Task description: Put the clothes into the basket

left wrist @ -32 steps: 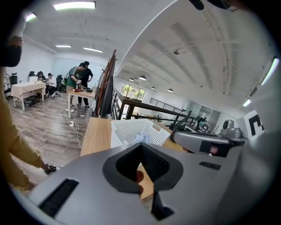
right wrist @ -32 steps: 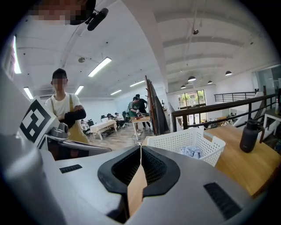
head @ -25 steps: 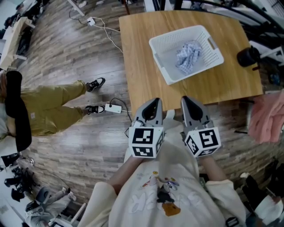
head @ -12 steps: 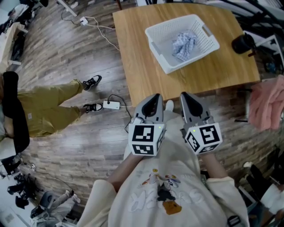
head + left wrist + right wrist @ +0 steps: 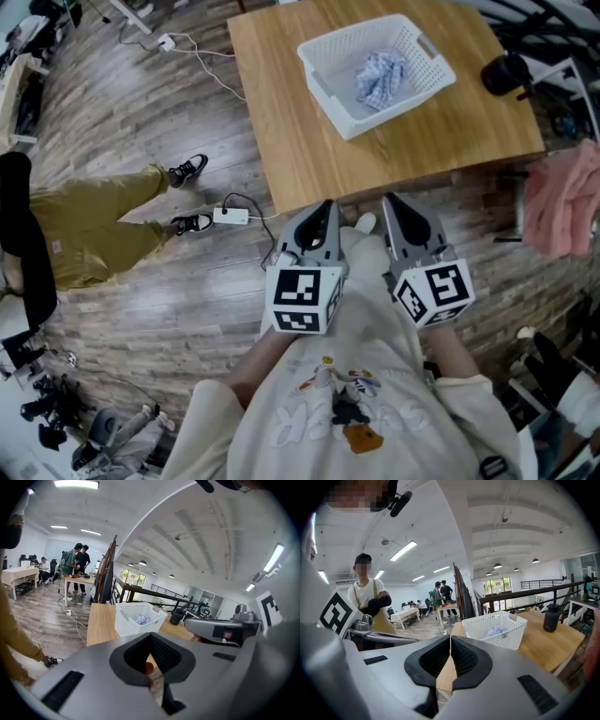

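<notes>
Since the earlier frame, the worktop (image 5: 281,122) has slid up the head view. Both grippers now sit off its near edge, close to the person's body.

Jaws: the left gripper (image 5: 326,206) has its jaws fully together with nothing between them. The right gripper (image 5: 387,200) is likewise closed and empty, as its own view confirms.

Task items: the white basket (image 5: 325,97) stands on the worktop, well apart from both grippers. One blue-and-white checked cloth (image 5: 380,78) already lies inside it. A pink garment (image 5: 561,202) hangs off the worktop at the right edge of the head view.

Assessment: the pink garment is probably the next piece to collect, and no grasp is under way. To do the step well, open the jaws before reaching. Take a full fold of fabric rather than a loose corner, lift it clear of the rim, and release it over the basket's middle. Keep the swing clear of the black flask (image 5: 504,72) beside the basket.

Not established: what the pink garment hangs on, since the frame cuts it off. Whether further clothes lie out of view cannot be told.
</notes>
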Demonstrator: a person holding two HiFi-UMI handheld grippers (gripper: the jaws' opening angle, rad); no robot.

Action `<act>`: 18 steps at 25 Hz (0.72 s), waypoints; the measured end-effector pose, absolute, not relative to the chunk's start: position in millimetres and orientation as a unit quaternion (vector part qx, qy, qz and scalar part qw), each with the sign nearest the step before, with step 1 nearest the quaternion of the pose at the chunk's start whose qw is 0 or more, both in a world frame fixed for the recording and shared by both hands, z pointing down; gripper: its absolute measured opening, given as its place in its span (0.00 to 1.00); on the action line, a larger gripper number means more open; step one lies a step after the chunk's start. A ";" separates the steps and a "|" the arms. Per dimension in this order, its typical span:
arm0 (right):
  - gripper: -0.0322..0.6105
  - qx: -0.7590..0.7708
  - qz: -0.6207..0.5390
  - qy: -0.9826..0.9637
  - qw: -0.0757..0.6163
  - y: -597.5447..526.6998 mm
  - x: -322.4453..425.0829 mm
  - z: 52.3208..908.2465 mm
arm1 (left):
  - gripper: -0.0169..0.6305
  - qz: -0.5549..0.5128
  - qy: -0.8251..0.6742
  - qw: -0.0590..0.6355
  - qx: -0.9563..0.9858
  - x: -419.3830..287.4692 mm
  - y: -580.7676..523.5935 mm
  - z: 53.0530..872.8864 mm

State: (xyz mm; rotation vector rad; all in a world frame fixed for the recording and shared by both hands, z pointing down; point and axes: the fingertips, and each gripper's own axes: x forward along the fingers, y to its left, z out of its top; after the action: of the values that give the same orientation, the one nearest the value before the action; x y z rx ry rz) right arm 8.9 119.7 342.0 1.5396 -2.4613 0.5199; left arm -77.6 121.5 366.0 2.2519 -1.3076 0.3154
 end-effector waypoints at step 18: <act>0.09 0.488 0.195 -0.845 0.097 146.4 20.5 348.6 | 0.03 0.129 -0.481 0.250 0.830 -51.1 151.3 359.9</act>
State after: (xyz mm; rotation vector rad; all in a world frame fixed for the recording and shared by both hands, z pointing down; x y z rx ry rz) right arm 20.5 146.4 348.6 1.4457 -2.5039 0.5765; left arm -51.1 151.3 359.9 2.2612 -1.3096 0.3521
